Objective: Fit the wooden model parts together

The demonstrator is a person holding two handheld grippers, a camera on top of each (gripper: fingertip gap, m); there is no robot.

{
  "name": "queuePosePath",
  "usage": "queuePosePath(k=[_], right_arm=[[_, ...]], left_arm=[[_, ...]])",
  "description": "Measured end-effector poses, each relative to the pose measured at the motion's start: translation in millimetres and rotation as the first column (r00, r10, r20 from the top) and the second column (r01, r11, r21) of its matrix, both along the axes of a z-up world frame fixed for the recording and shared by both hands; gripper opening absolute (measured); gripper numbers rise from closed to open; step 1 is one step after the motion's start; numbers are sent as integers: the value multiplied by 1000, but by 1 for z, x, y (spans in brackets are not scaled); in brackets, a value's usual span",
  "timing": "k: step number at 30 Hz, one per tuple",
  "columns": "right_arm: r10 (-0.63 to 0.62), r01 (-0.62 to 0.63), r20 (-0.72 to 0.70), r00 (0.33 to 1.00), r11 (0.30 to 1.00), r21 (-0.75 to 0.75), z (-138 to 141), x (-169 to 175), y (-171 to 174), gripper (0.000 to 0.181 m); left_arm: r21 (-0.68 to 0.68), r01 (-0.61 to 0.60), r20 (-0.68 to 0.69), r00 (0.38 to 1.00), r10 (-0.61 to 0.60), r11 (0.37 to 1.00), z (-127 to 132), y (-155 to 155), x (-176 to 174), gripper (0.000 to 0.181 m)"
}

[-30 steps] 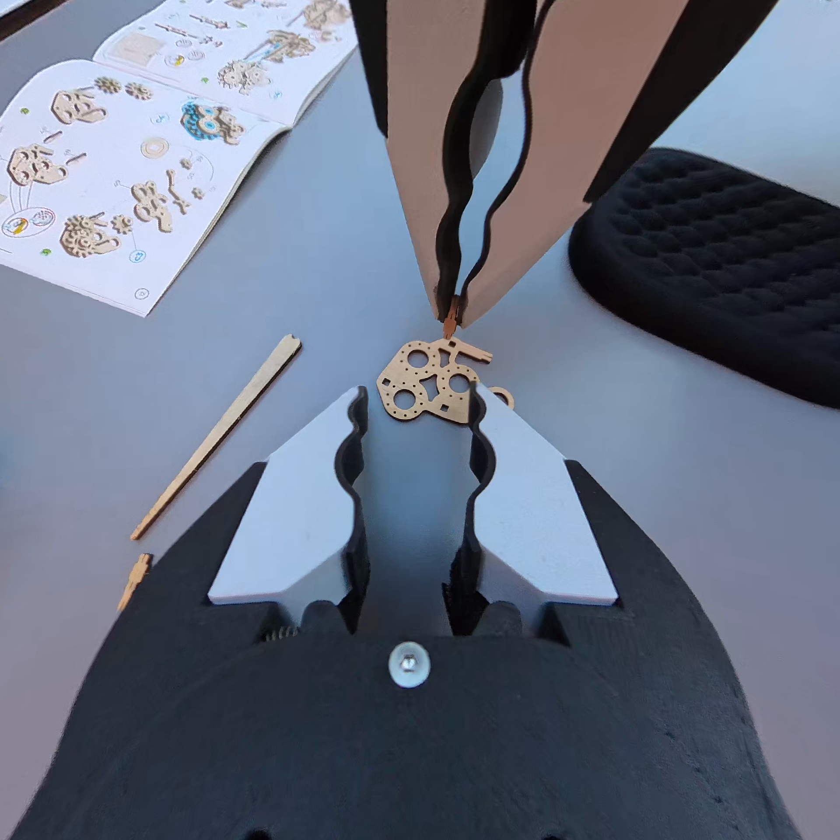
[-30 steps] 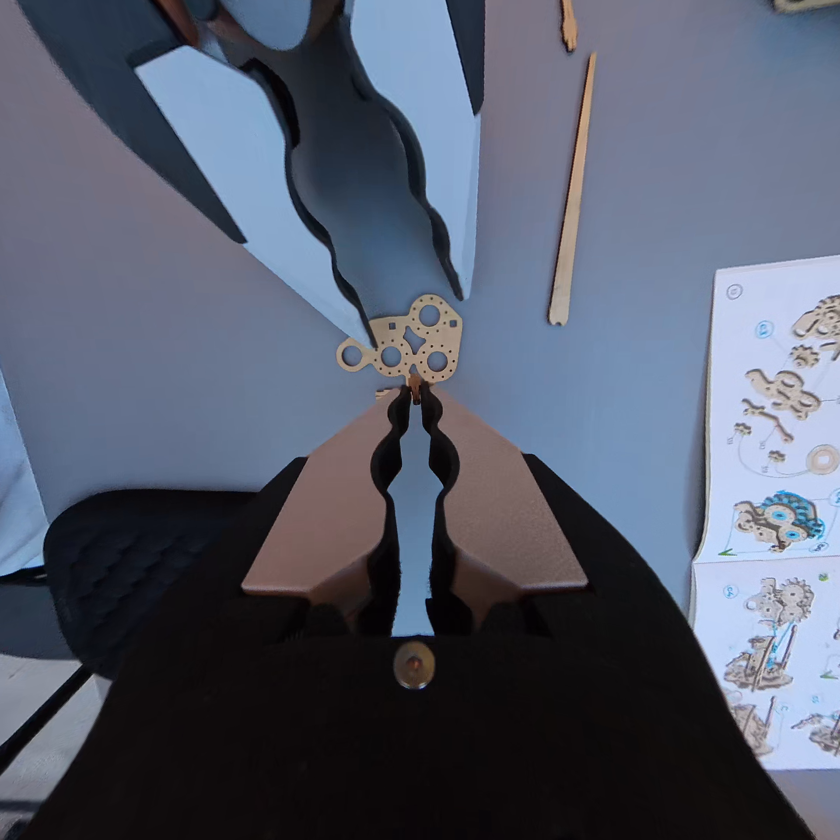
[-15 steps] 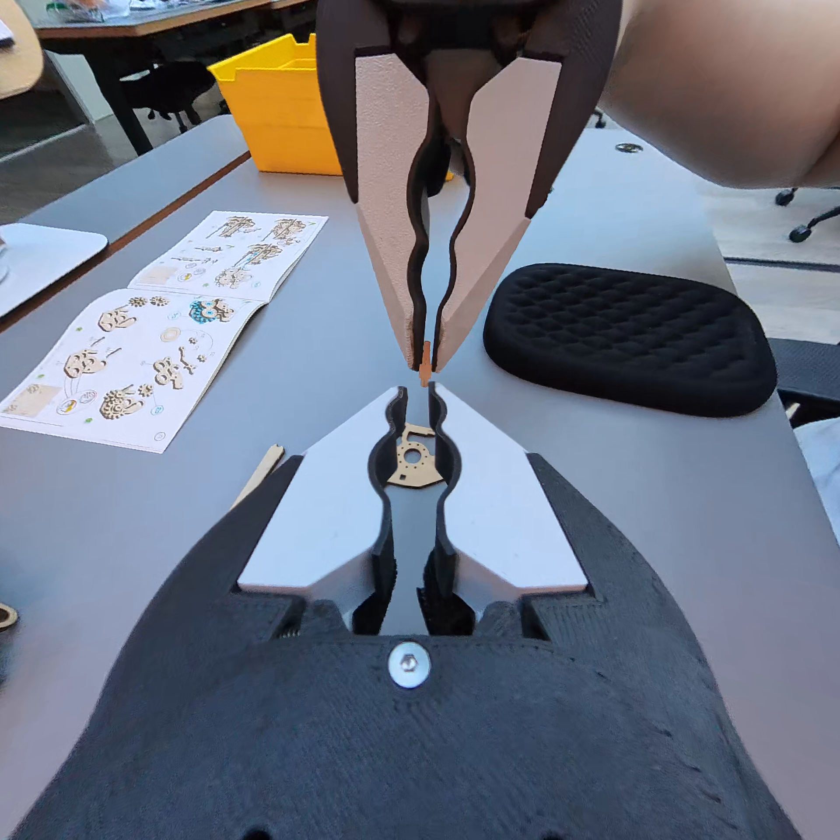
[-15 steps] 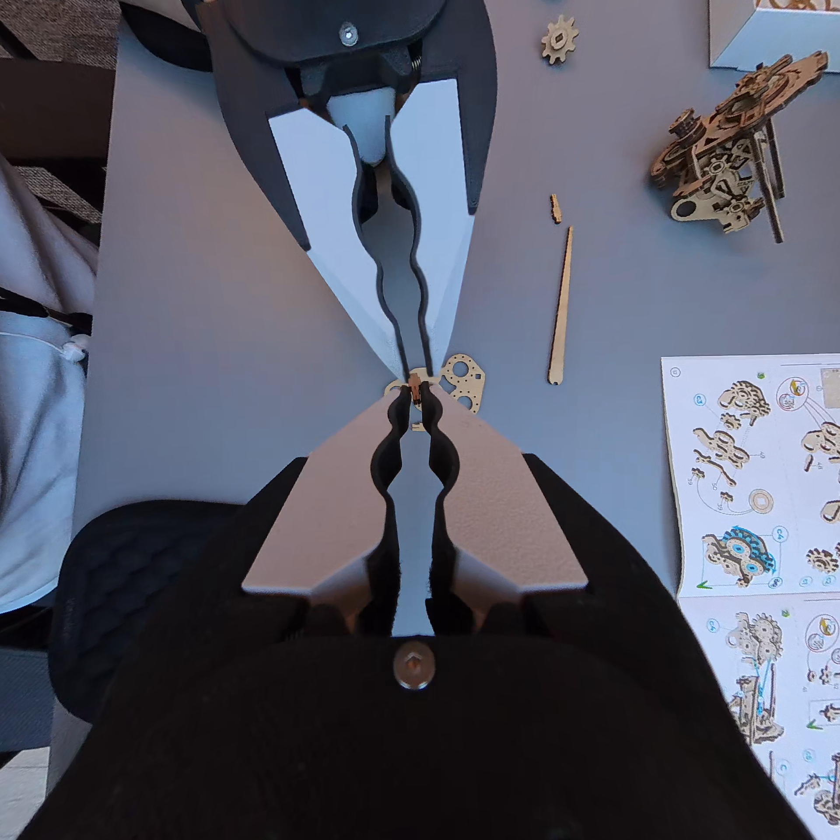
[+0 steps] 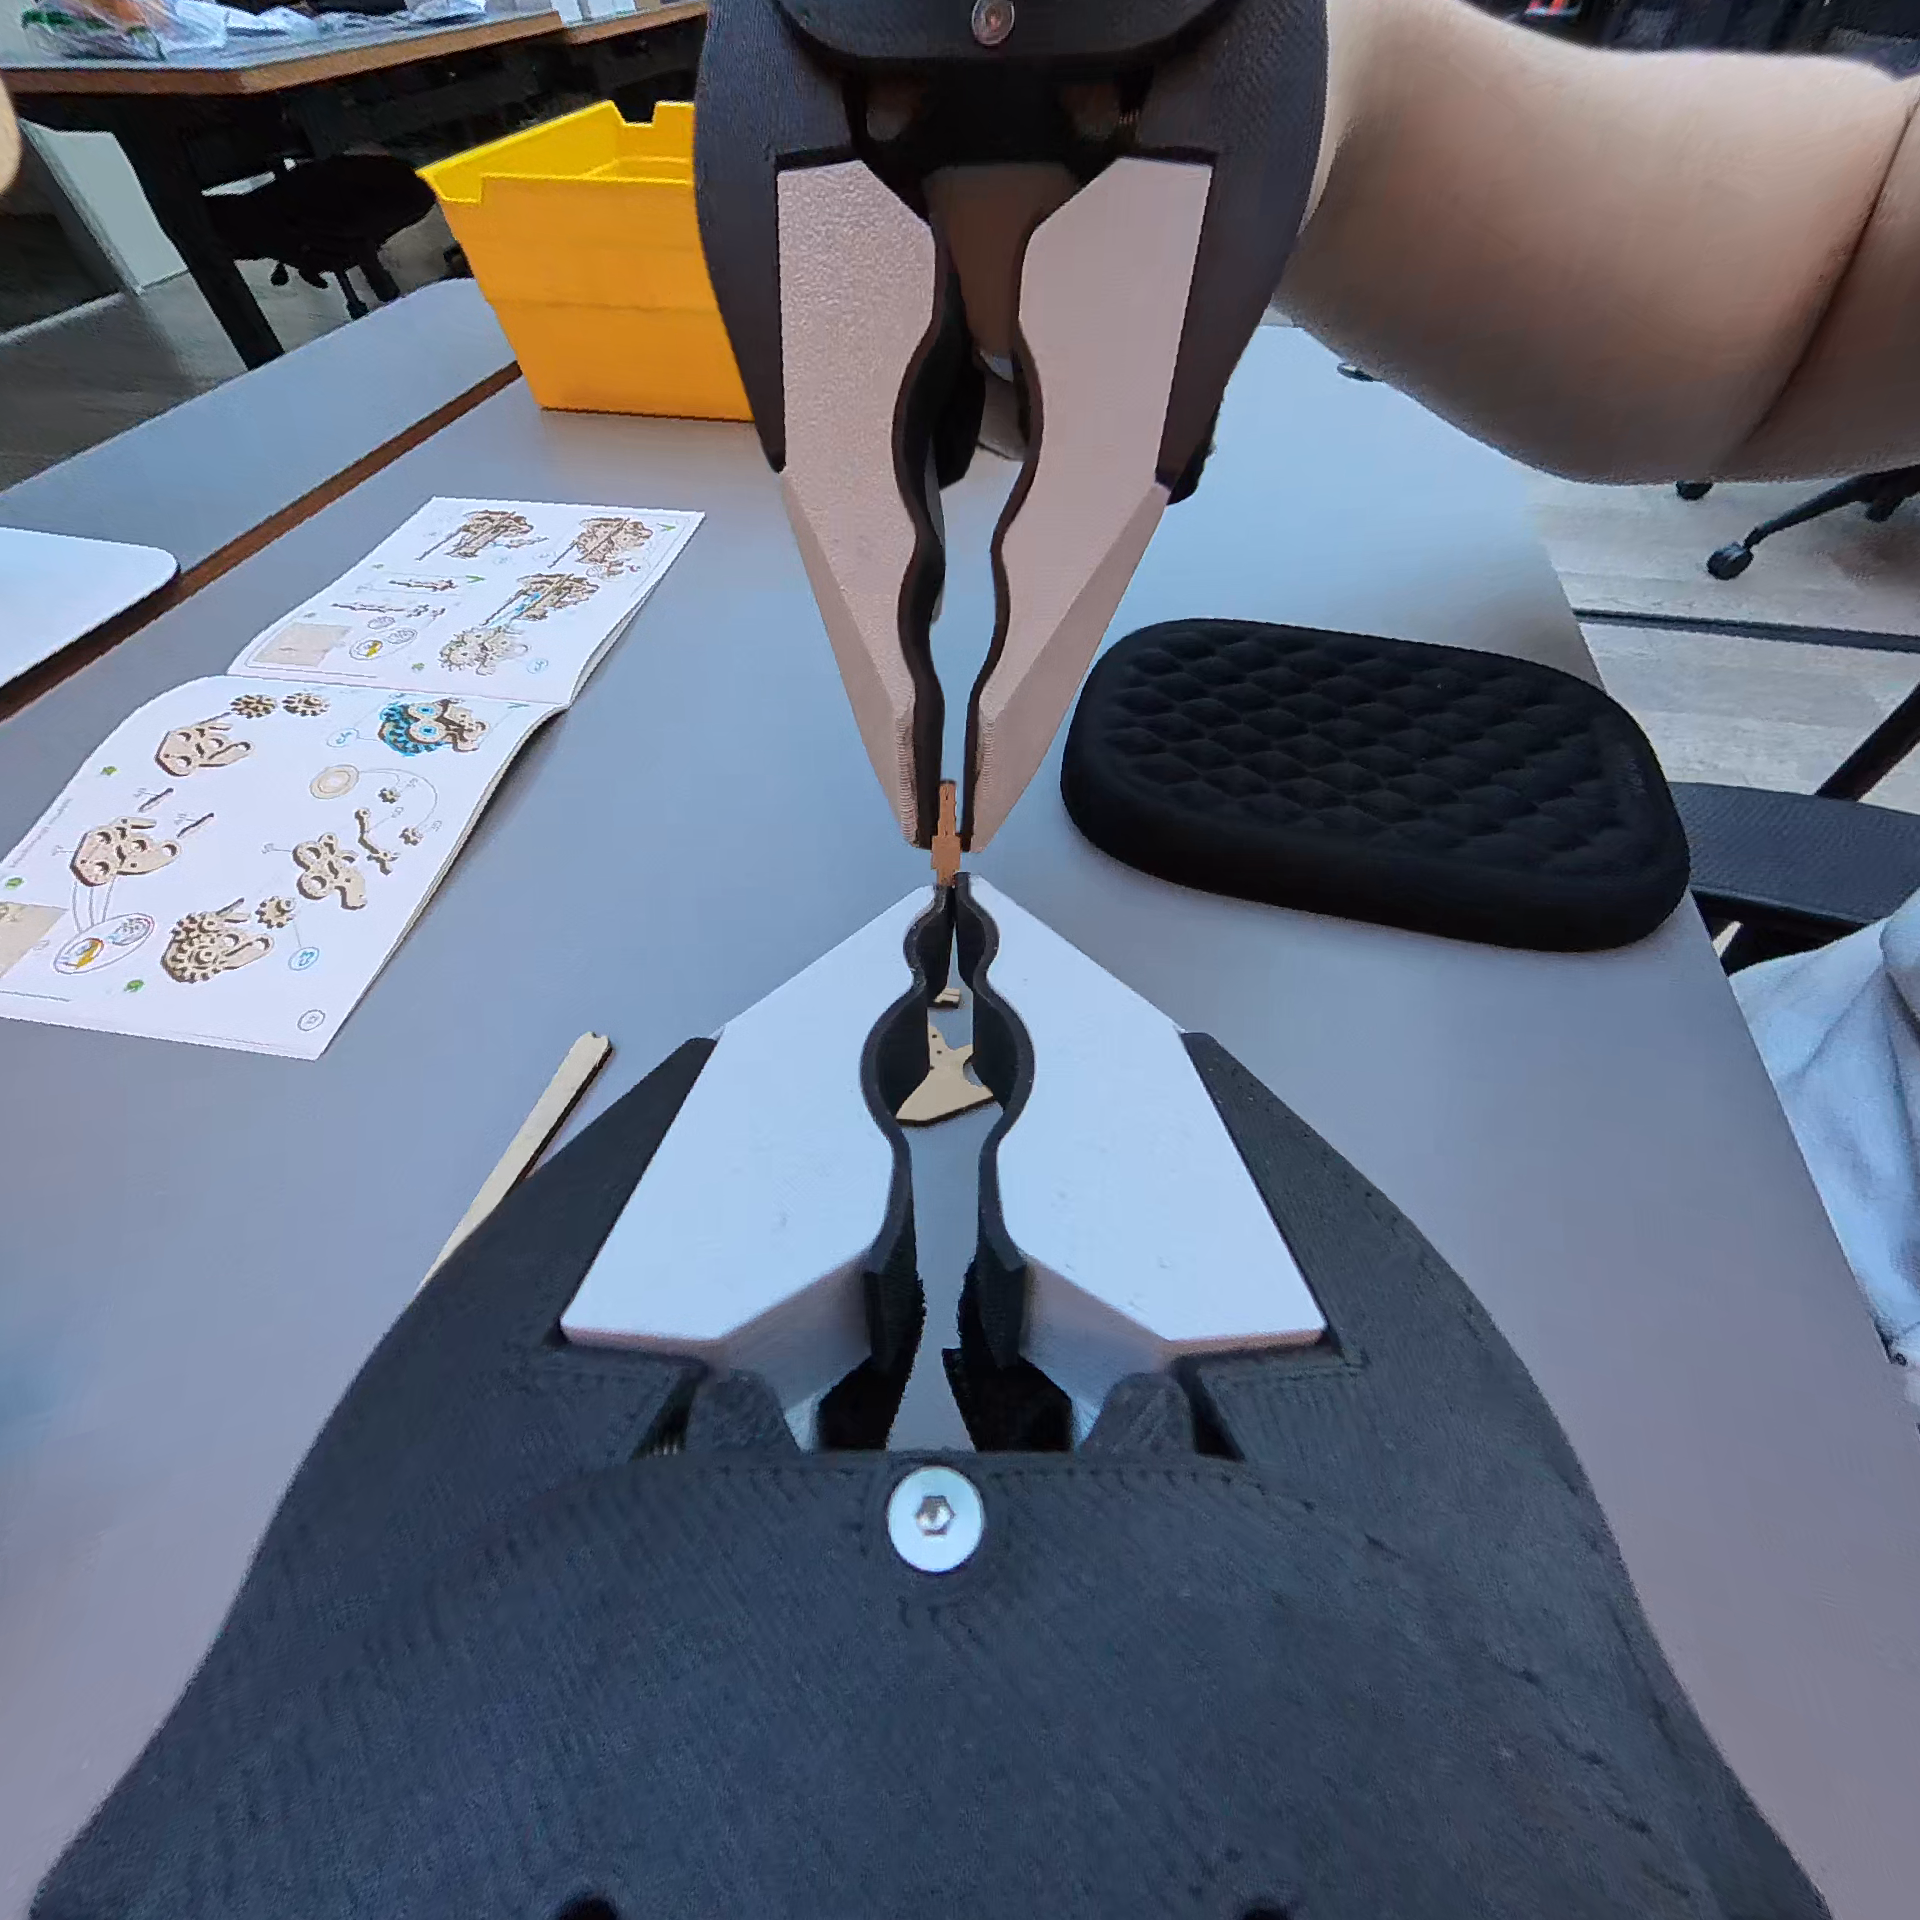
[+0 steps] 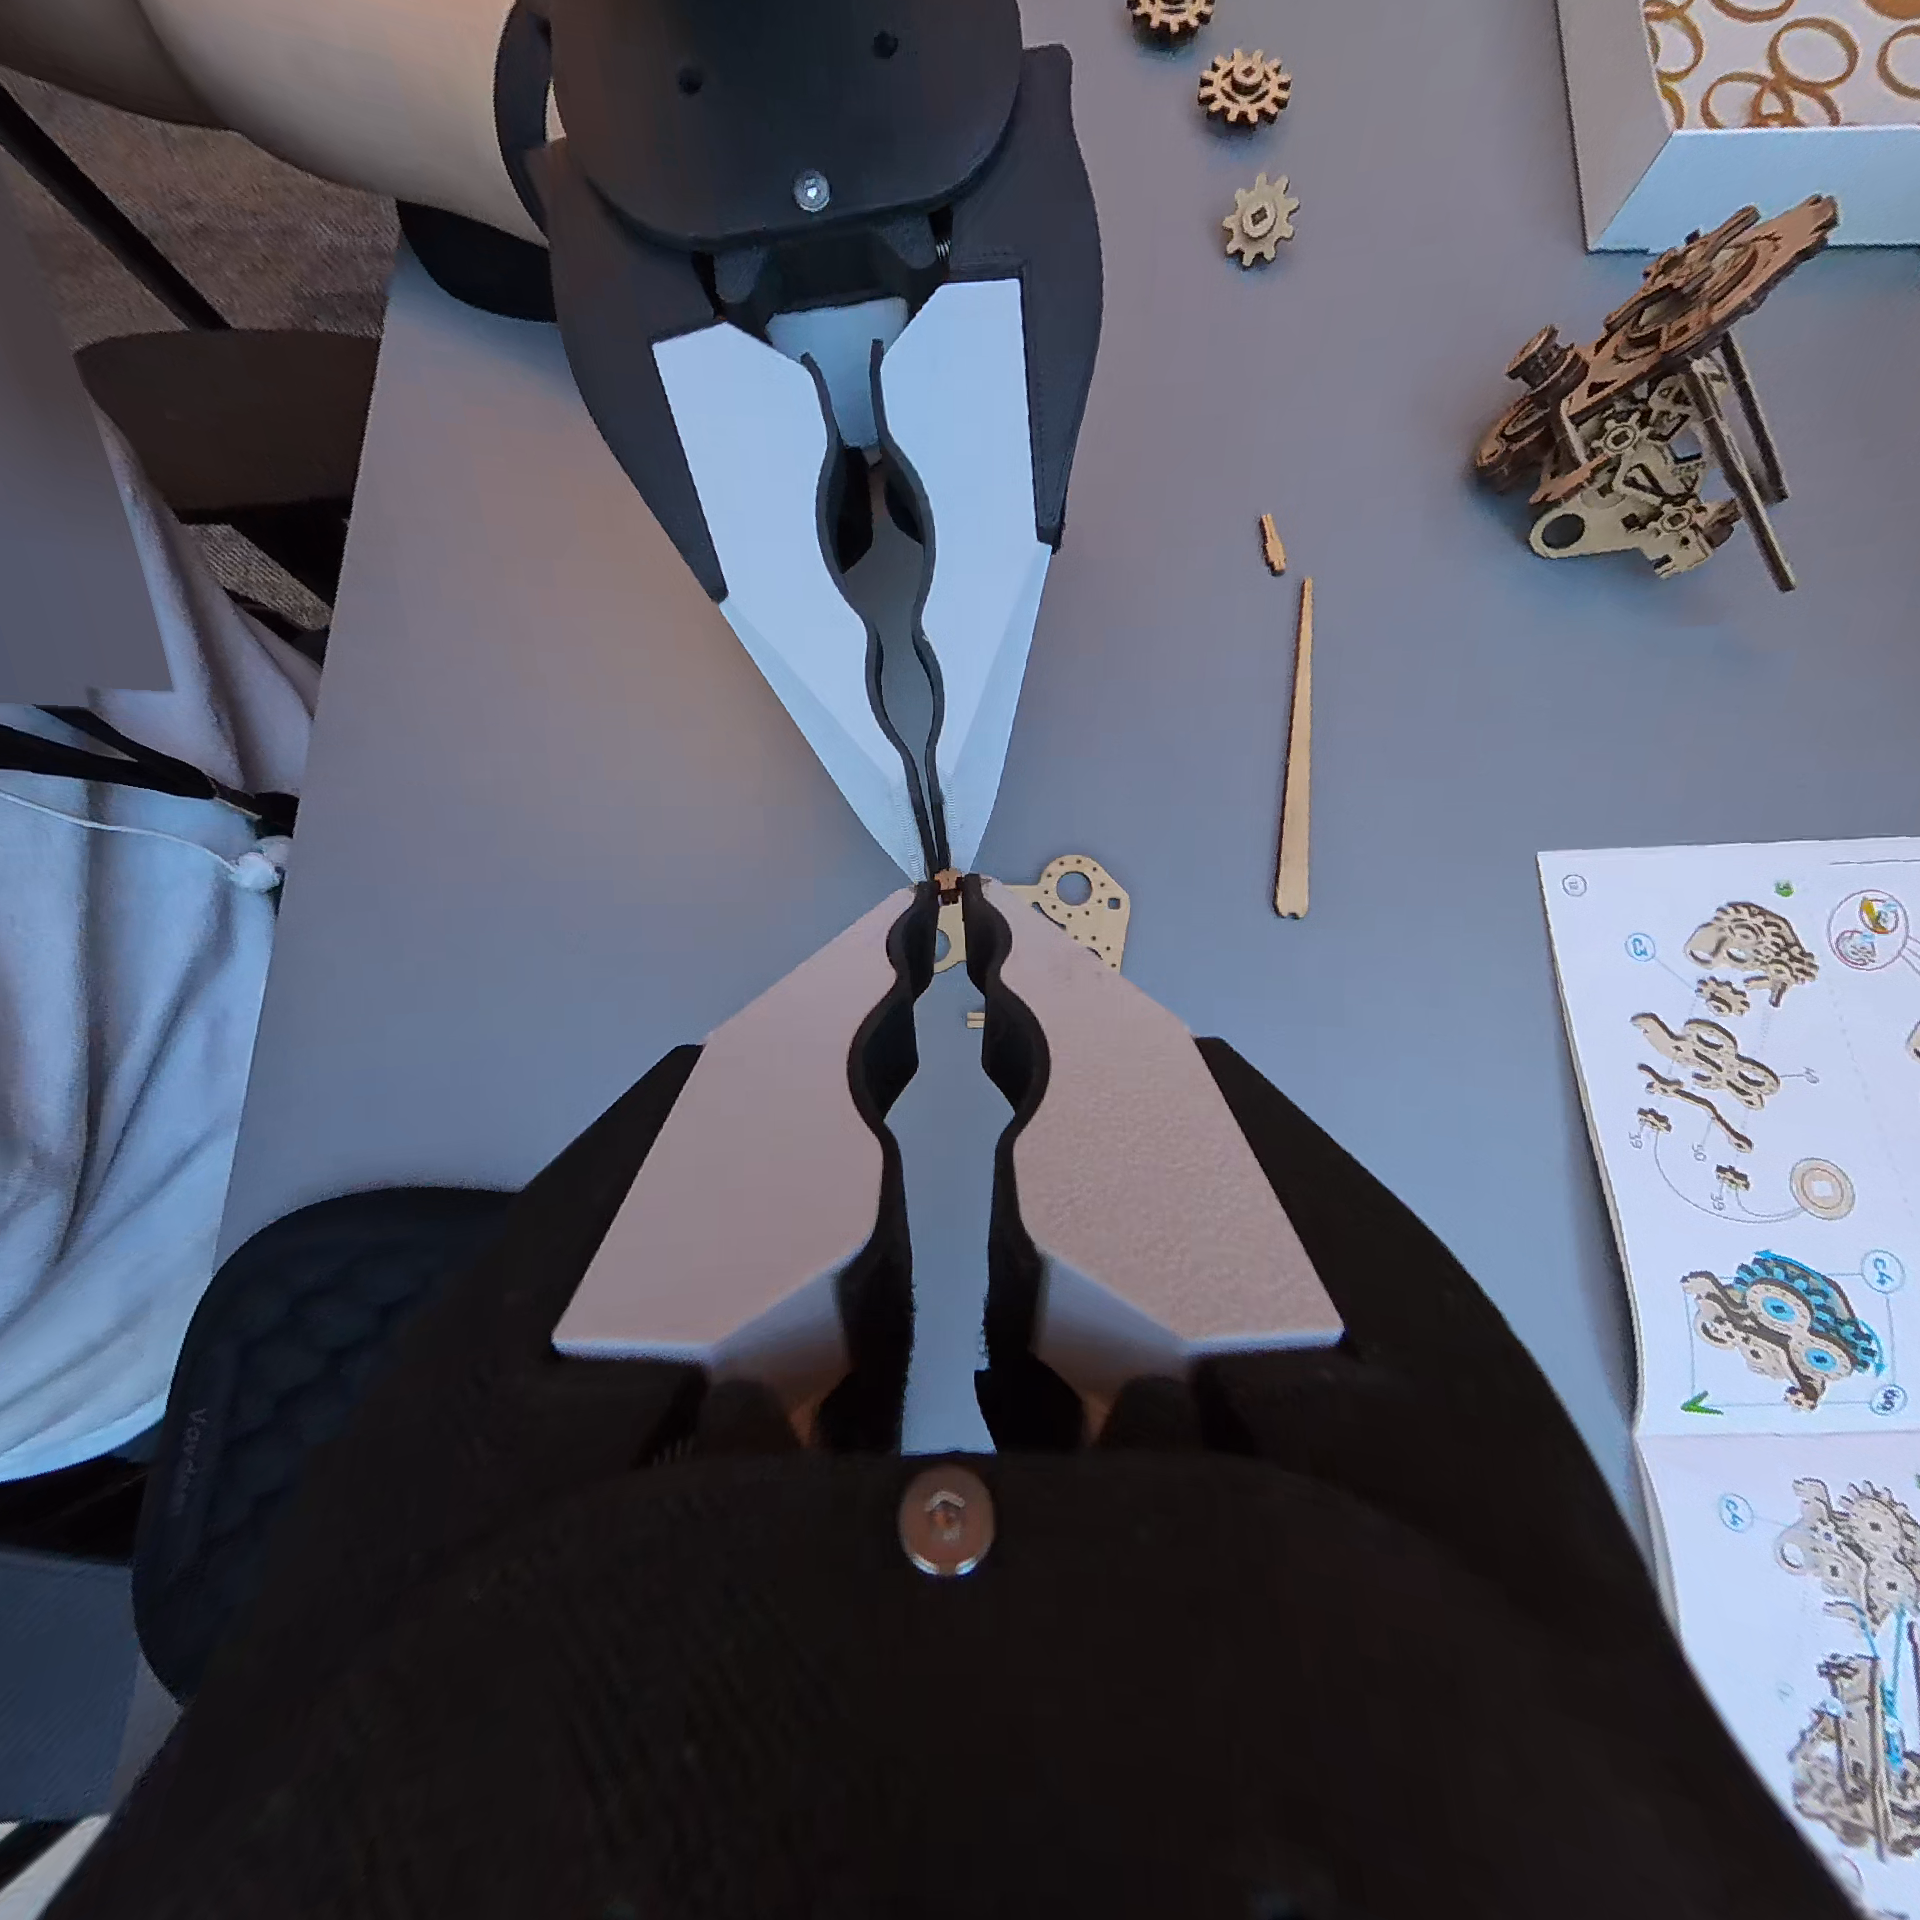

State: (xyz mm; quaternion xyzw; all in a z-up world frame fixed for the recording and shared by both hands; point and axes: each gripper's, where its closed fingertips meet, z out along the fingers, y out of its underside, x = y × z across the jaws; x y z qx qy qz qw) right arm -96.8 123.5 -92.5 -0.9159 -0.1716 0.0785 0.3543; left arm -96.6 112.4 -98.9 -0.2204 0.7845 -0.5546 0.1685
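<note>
Yellow bin (image 5: 597, 249): contents hidden. Box (image 6: 1766, 114) holds ring sheet.

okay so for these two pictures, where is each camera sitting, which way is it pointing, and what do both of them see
Left wrist view: sits on the white-fingered left gripper, looking across the grey table at the tan-fingered right gripper, a forearm behind.
Right wrist view: sits on the right gripper, looking down at the left gripper opposite.
Shared: both grippers, tips meeting on the small wooden peg, the open instruction booklet, the black honeycomb cushion, the long wooden stick.
</note>
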Motion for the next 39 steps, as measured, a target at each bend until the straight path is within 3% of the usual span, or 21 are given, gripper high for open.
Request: queuePosePath(k=[1,9,12,20,28,39], right_arm=[[-1,1,-3,1000,1000,11,1,0,0,4],[-2,3,-26,1000,999,36,3,-1,-1,4],[4,-3,-27,1000,999,43,2,-2,0,4],[17,-12,-66,998,998,67,6,-4,-1,4],[30,-21,-77,997,992,124,16,-2,-1,4],[86,-85,-12,996,994,63,8,-4,-2,3]], left_arm=[[-6,-1,1,1000,1,1000,1,0,0,0],[17,-41,48,998,40,999,2,1,4,15],[6,-19,49,999,19,1000,4,0,1,5],[13,1,80,997,-2,1000,7,-2,-2,1],[0,2,72,997,-2,1000,9,-1,-2,1],[49,10,80,997,-14,999,2,-3,-4,1]])
